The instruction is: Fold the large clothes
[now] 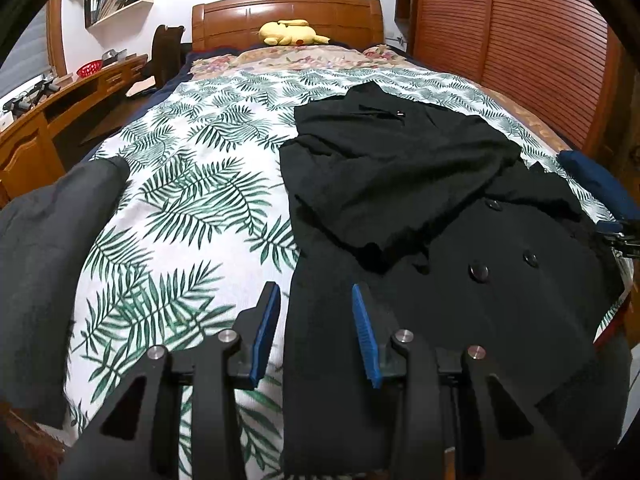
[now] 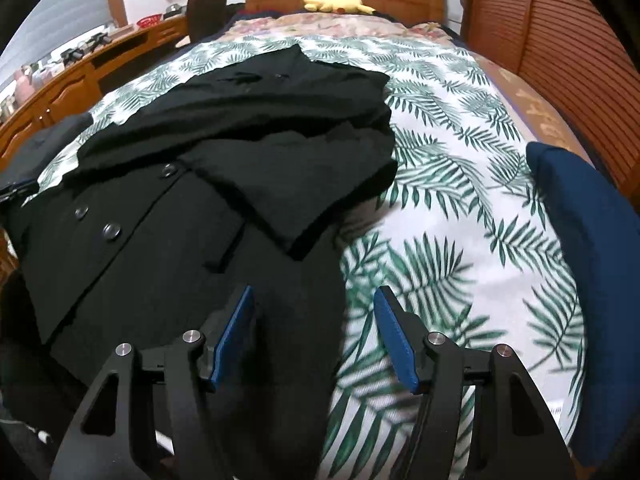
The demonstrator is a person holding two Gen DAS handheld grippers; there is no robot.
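On the bed's leaf-print cover (image 1: 192,208) lies a black coat (image 1: 440,216), spread lengthwise with its upper part toward the wooden headboard (image 1: 286,14) and its hem end nearest the cameras. No brand mark or label can be read on the coat; its only visible details are three dark round buttons (image 1: 479,272) and a small metal fitting up near the collar. Yellow letter-like marks show on the strip of bedding along the louvred wardrobe (image 2: 560,40) side, but they are too warped to read. Both of the coat's sleeves are folded across its chest. The left gripper (image 1: 316,330) has its blue pads (image 1: 266,336) partly apart and empty, straddling the coat's left edge: one pad over the leaf cover, the other over the black cloth, and neither pinching it. The right gripper (image 2: 316,334) stands with its pads wider apart and likewise empty, straddling the coat's right edge, with black cloth under its left pad and the leaf print under its right. A grey garment (image 1: 44,264) lies at the bed's left edge, a folded navy garment (image 2: 592,280) at its right, both apart from the coat. A yellow plush toy (image 2: 338,0) rests at the headboard.
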